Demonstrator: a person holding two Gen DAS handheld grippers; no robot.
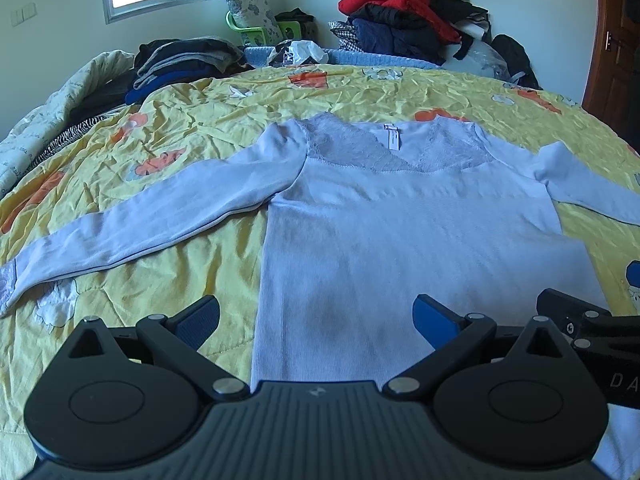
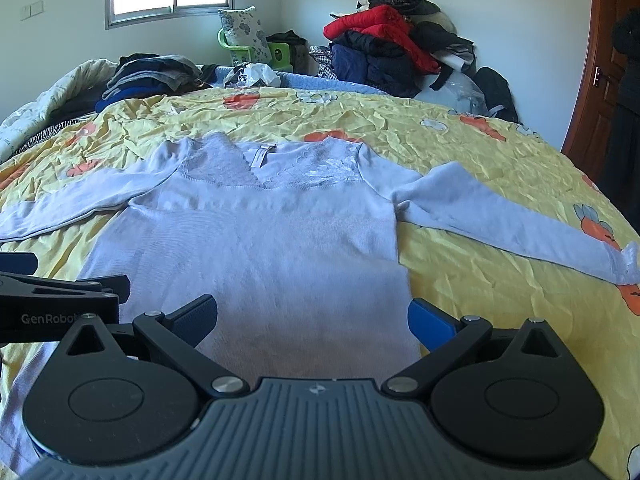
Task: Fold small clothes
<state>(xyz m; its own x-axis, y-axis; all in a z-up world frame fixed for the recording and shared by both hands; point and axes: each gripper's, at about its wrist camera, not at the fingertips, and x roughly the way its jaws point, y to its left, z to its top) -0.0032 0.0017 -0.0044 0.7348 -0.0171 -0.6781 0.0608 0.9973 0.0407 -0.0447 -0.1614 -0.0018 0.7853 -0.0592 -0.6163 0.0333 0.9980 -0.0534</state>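
A pale lilac long-sleeved top (image 1: 400, 216) with a lace yoke lies flat, face up, on the yellow bedspread (image 1: 168, 152), sleeves spread to both sides. It also shows in the right wrist view (image 2: 272, 240). My left gripper (image 1: 316, 320) is open and empty, low over the hem's left part. My right gripper (image 2: 312, 320) is open and empty over the hem's right part. The right gripper shows at the right edge of the left wrist view (image 1: 580, 328); the left gripper shows at the left edge of the right wrist view (image 2: 60, 300).
Folded dark clothes (image 1: 180, 64) are stacked at the bed's far left. A heap of jackets (image 1: 408, 16) stands at the far right. A cream quilt (image 1: 48, 120) bunches along the left edge. A wooden door (image 2: 600, 64) is at the right.
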